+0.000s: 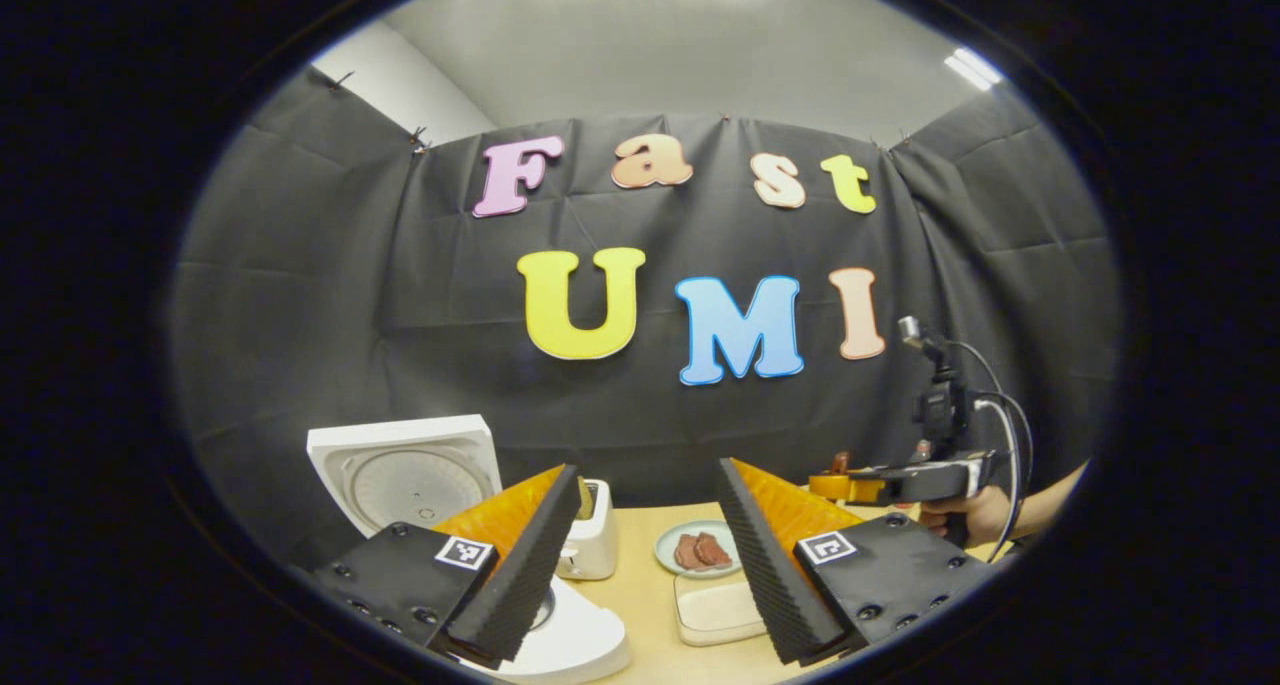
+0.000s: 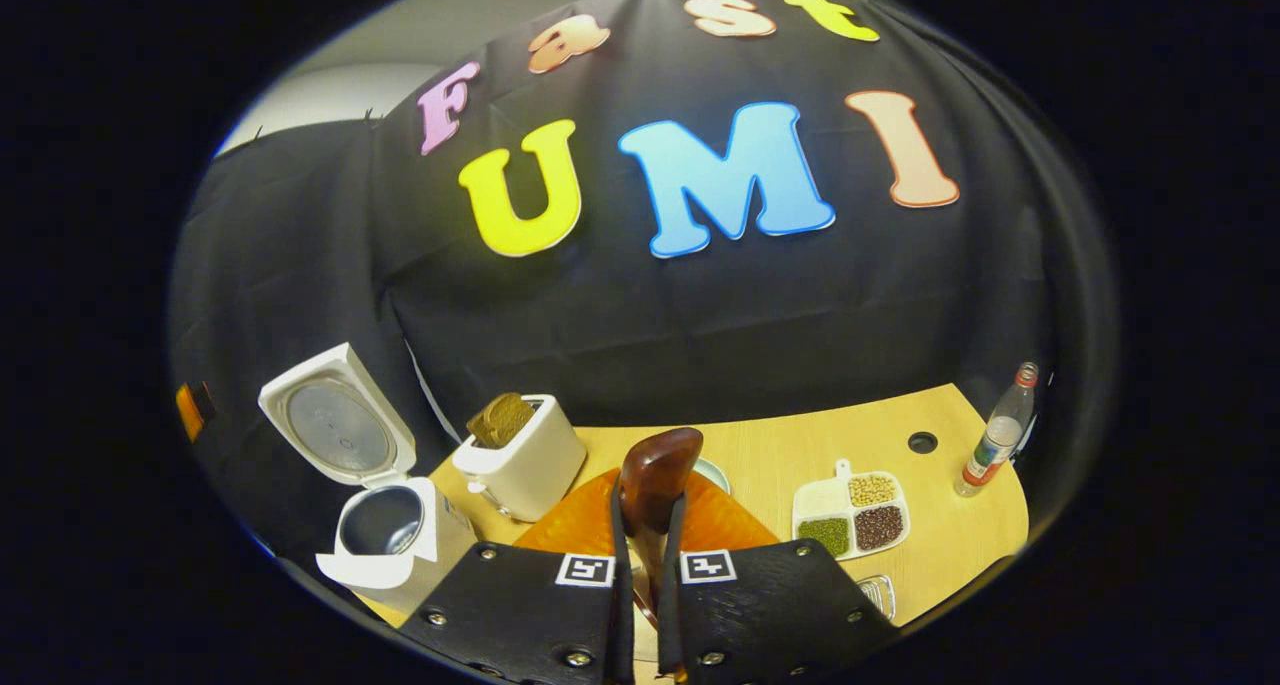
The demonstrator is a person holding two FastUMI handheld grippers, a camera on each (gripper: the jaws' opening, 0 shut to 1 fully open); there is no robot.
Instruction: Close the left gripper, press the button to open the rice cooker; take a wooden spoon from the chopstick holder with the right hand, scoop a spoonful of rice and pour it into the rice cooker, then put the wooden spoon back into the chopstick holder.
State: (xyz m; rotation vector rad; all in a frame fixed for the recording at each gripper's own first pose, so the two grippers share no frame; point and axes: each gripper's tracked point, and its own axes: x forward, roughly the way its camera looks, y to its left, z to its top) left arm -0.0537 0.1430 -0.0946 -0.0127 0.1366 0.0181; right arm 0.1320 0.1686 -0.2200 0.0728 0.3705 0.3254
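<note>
The white rice cooker (image 2: 390, 540) stands at the table's left with its lid (image 2: 335, 430) swung up and the inner pot bare. My right gripper (image 2: 645, 540) is shut on a dark wooden spoon (image 2: 655, 470), whose bowl sticks up ahead of the fingers; I cannot tell whether it holds anything. In the left gripper view the cooker lid (image 1: 405, 475) rises behind my left gripper (image 1: 648, 470), which is open with nothing between its fingers, above the cooker body (image 1: 575, 645). The right gripper (image 1: 835, 485), in a hand (image 1: 965, 515), hovers farther right with the spoon (image 1: 840, 461).
A white toaster (image 2: 520, 455) with bread stands beside the cooker. A divided white tray (image 2: 850, 515) holds three kinds of grain, and a bottle (image 2: 995, 435) stands at the far right. A plate of meat (image 1: 700, 550) and a white rectangular dish (image 1: 715, 610) lie mid-table.
</note>
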